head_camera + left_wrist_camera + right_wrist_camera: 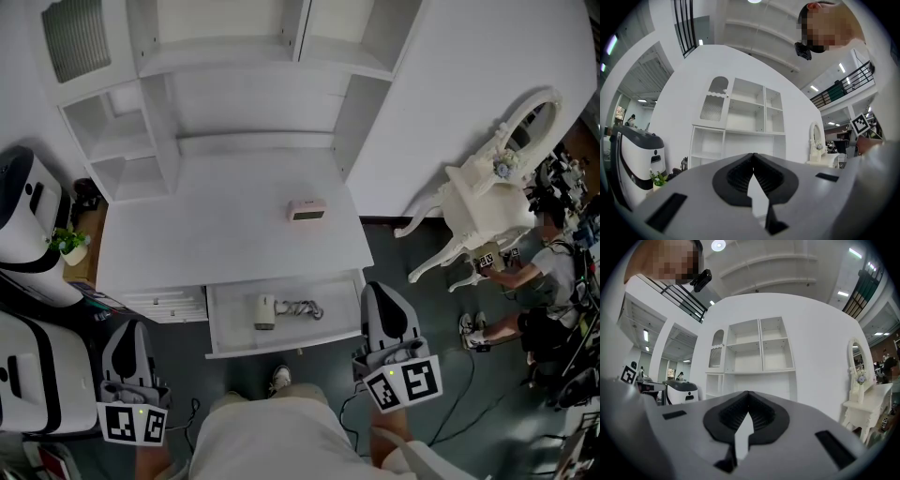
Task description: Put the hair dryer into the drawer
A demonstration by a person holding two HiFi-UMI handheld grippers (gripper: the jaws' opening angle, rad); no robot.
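In the head view a cream hair dryer (266, 311) lies with its coiled cord inside the pulled-out white drawer (284, 343) under the desk. My left gripper (129, 330) hangs at the lower left, to the left of the drawer, its jaws shut and empty. My right gripper (379, 291) is held beside the drawer's right end, shut, nothing between its fingers. Both point level towards the white shelf unit (740, 131), which also fills the right gripper view as the shelf unit (754, 357). The left gripper (753, 155) and right gripper (747, 393) show tips meeting.
A small pink clock (307, 210) sits on the white desk top (225, 234). A white and black machine (28, 216) stands at the left with a small potted plant (69, 244). At the right are a white ornate dressing table (487, 197) and a seated person (534, 281).
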